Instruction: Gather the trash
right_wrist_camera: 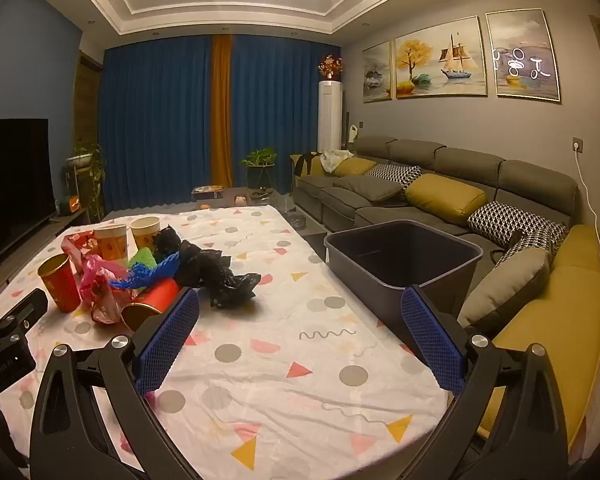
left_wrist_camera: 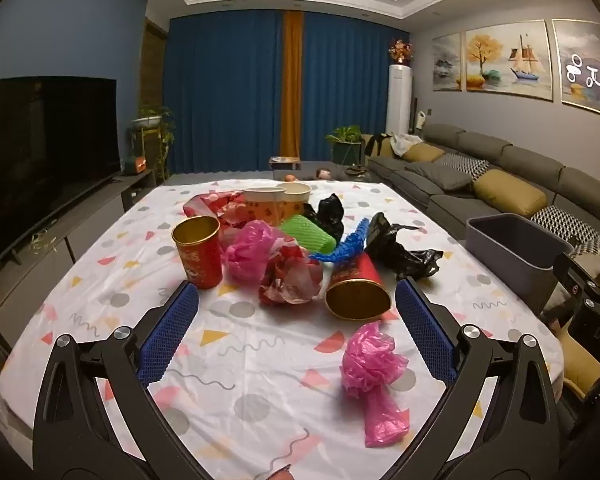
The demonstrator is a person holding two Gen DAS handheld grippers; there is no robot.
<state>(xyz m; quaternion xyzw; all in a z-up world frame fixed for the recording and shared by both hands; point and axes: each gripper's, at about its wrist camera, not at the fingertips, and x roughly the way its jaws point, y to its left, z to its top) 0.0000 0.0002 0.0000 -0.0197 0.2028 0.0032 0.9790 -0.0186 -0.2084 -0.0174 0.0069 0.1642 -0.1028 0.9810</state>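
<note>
A heap of trash lies on the table's patterned cloth [left_wrist_camera: 260,360]: an upright red can [left_wrist_camera: 198,258], a red can on its side [left_wrist_camera: 356,290], pink bags [left_wrist_camera: 248,254], a loose pink bag [left_wrist_camera: 374,372] nearer me, a crumpled red wrapper [left_wrist_camera: 290,280], green foam [left_wrist_camera: 310,234], blue foam net [left_wrist_camera: 342,246], black bags [left_wrist_camera: 396,250] and two paper cups [left_wrist_camera: 278,202]. The dark grey bin [right_wrist_camera: 404,258] stands at the table's right edge. My left gripper [left_wrist_camera: 296,304] is open and empty before the heap. My right gripper [right_wrist_camera: 300,316] is open and empty, between heap and bin.
A grey sofa [right_wrist_camera: 440,196] with yellow and patterned cushions runs along the right. A television [left_wrist_camera: 44,148] on a low cabinet stands left. Blue curtains [left_wrist_camera: 236,92] and plants are at the far wall.
</note>
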